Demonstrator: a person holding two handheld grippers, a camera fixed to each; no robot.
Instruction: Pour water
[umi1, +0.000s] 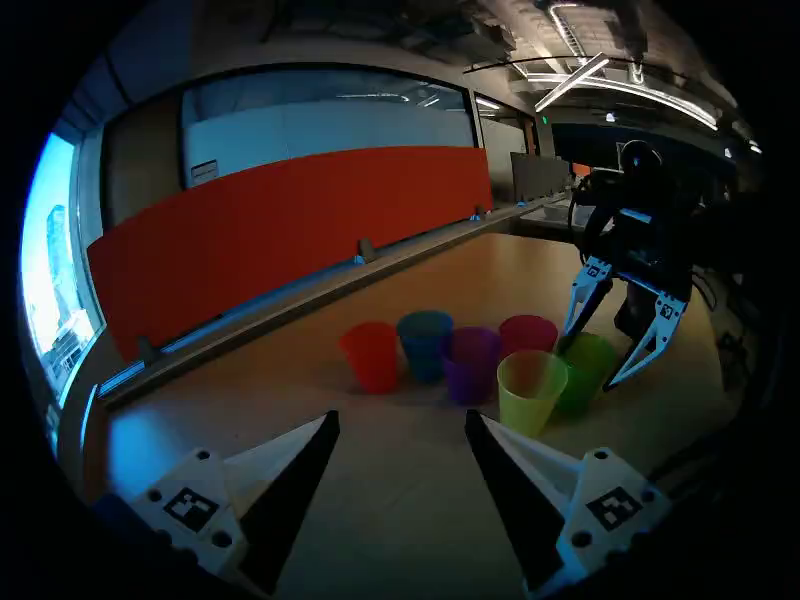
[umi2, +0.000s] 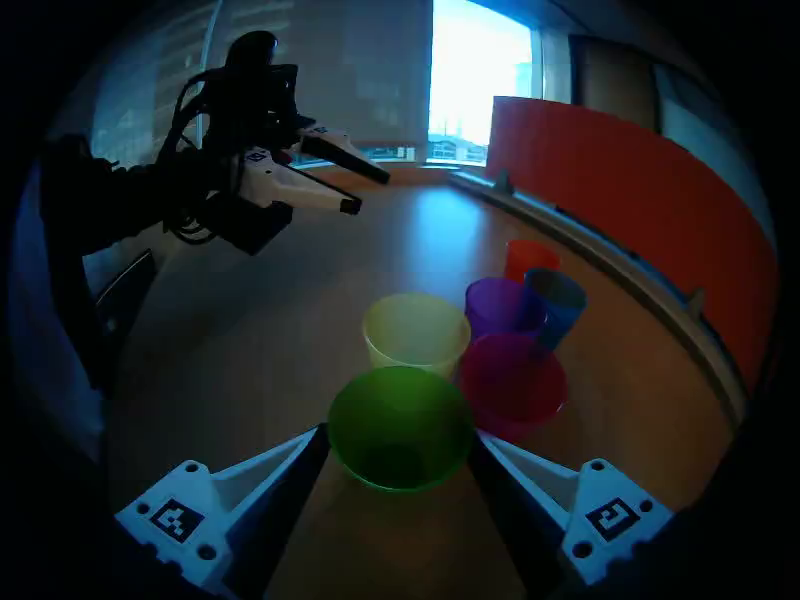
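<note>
Several coloured plastic cups stand clustered on a wooden table (umi1: 400, 500): orange (umi1: 372, 355), blue (umi1: 425, 343), purple (umi1: 472, 362), magenta (umi1: 528, 333), yellow (umi1: 530, 390) and green (umi1: 590, 368). My left gripper (umi1: 400, 420) is open and holds nothing, a short way back from the cluster. My right gripper (umi2: 398, 433) is open, and the green cup (umi2: 400, 425) sits between its fingers, which flank the rim closely. The green cup looks empty, as does the yellow cup (umi2: 415, 335) behind it. The left gripper view shows the right gripper (umi1: 588, 365) straddling the green cup.
A red partition panel (umi1: 290, 225) runs along the table's far edge above a grey rail. A bright window (umi2: 475, 80) lies beyond the table's end. The left gripper (umi2: 370, 193), held by a dark-sleeved arm, hovers over bare table (umi2: 250, 330).
</note>
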